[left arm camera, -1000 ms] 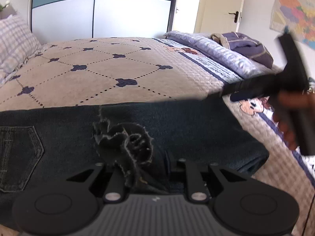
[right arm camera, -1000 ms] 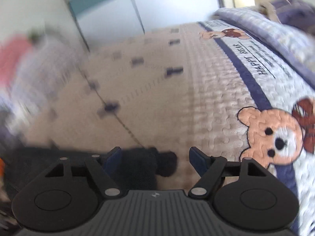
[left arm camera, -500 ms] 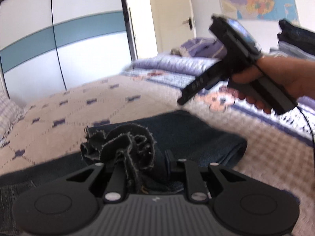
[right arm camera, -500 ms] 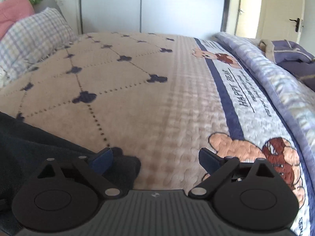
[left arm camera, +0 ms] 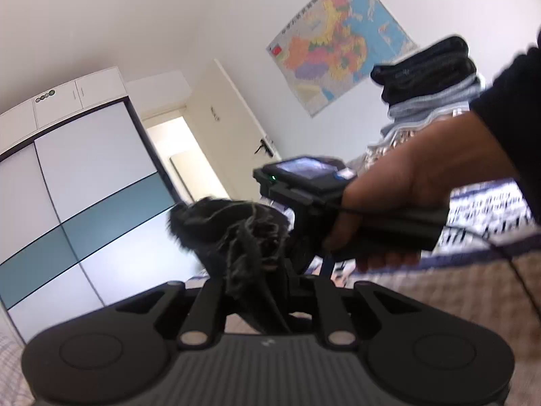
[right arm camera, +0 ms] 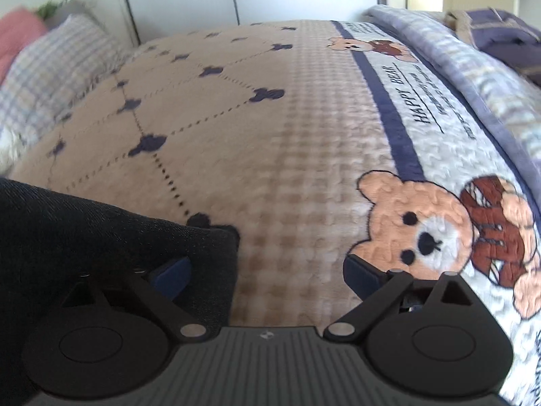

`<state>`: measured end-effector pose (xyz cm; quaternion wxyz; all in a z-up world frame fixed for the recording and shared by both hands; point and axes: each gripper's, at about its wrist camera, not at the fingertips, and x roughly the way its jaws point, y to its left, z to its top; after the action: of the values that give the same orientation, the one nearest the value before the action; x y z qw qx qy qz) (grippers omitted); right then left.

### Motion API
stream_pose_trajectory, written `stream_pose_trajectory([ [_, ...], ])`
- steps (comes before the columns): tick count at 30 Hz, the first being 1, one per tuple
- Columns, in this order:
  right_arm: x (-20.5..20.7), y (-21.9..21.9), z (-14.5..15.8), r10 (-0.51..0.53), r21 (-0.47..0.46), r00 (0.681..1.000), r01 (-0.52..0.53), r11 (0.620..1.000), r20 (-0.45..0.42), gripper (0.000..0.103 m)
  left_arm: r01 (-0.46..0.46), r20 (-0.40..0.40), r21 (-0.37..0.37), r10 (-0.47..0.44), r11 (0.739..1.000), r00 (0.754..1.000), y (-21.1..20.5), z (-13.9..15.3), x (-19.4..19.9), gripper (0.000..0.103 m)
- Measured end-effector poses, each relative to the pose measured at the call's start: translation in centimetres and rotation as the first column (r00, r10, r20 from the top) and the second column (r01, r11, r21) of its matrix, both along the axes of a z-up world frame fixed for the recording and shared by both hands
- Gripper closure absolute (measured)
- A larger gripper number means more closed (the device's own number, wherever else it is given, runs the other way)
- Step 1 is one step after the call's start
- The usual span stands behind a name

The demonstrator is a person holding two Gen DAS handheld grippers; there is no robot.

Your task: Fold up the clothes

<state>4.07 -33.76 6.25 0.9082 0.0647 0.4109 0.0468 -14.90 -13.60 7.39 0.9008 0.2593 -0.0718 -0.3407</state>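
My left gripper is shut on the frayed hem of the dark denim jeans and holds the bunched cloth high, tilted up toward the wall and ceiling. The right gripper's body, held in a hand, shows just beyond the cloth in the left wrist view. In the right wrist view my right gripper is open and empty, low over the bed. Its left finger lies over the edge of the dark jeans spread on the quilt; its right finger is over a bear print.
The beige quilt with dark clover marks covers the bed. A checked pillow lies at far left. A purple folded blanket is at far right. A stack of folded clothes, a wall map, a wardrobe stand around.
My left gripper has lifted and tilted upward with the jeans hem, from over the bed to facing the wall. My right gripper has dropped closer to the jeans' edge, still open.
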Motion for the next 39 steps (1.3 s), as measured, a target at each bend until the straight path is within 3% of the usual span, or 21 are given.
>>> stream_pose_trajectory([
  [4, -0.3, -1.9, -0.6, -0.045, 0.11, 0.999, 0.047, 0.993, -0.022, 0.004, -0.027, -0.042, -0.022, 0.026, 0.999, 0.999, 0.7, 0.6, 0.8, 0.089],
  [10, 0.2, 0.2, -0.6, 0.001, 0.097, 1.0, 0.0, 0.995, -0.009, 0.005, -0.117, -0.192, -0.129, 0.091, 0.985, 0.977, 2.5, 2.1, 4.4, 0.089],
  [13, 0.2, 0.7, -0.2, -0.006, 0.061, 1.0, 0.005, 0.998, 0.021, 0.005, -0.181, -0.358, -0.237, 0.088, 0.955, 0.929, 4.5, 2.9, 7.5, 0.089],
  [17, -0.7, 0.8, 0.8, 0.008, 0.019, 0.998, -0.009, 1.0, 0.055, 0.005, -0.29, -0.561, -0.353, 0.047, 0.89, 0.827, 7.2, 3.8, 11.7, 0.089],
  [19, -2.1, 1.8, 1.7, 0.055, -0.043, 0.993, -0.051, 0.998, 0.103, 0.005, -0.335, -0.626, -0.399, 0.013, 0.853, 0.78, 8.5, 4.0, 13.6, 0.089],
  [21, -2.9, 2.6, 1.9, 0.087, -0.079, 0.991, -0.079, 0.994, 0.104, 0.005, -0.364, -0.66, -0.419, -0.004, 0.832, 0.751, 9.3, 3.7, 14.7, 0.089],
  [25, -4.0, 3.7, 1.5, 0.12, -0.125, 0.99, -0.111, 0.986, 0.067, 0.005, -0.432, -0.721, -0.376, 0.034, 0.819, 0.692, 10.1, 2.3, 15.0, 0.089],
  [28, -4.1, 2.8, 1.1, 0.096, -0.115, 0.993, -0.089, 0.989, 0.061, 0.005, -0.471, -0.74, -0.3, 0.109, 0.83, 0.664, 10.7, 0.5, 14.4, 0.089],
  [32, -4.2, 3.5, 0.3, 0.14, -0.18, 0.99, -0.134, 0.975, 0.021, 0.005, -0.508, -0.783, -0.216, 0.163, 0.834, 0.601, 12.0, -1.9, 13.8, 0.089],
  [37, -4.3, 4.1, -0.3, 0.157, -0.236, 0.988, -0.153, 0.96, -0.002, 0.005, -0.517, -0.784, -0.142, 0.223, 0.844, 0.579, 12.1, -3.7, 13.2, 0.089],
  [39, -4.3, 4.4, -0.6, 0.163, -0.258, 0.986, -0.161, 0.953, -0.012, 0.005, -0.515, -0.773, -0.138, 0.233, 0.846, 0.59, 12.0, -3.6, 13.3, 0.089],
])
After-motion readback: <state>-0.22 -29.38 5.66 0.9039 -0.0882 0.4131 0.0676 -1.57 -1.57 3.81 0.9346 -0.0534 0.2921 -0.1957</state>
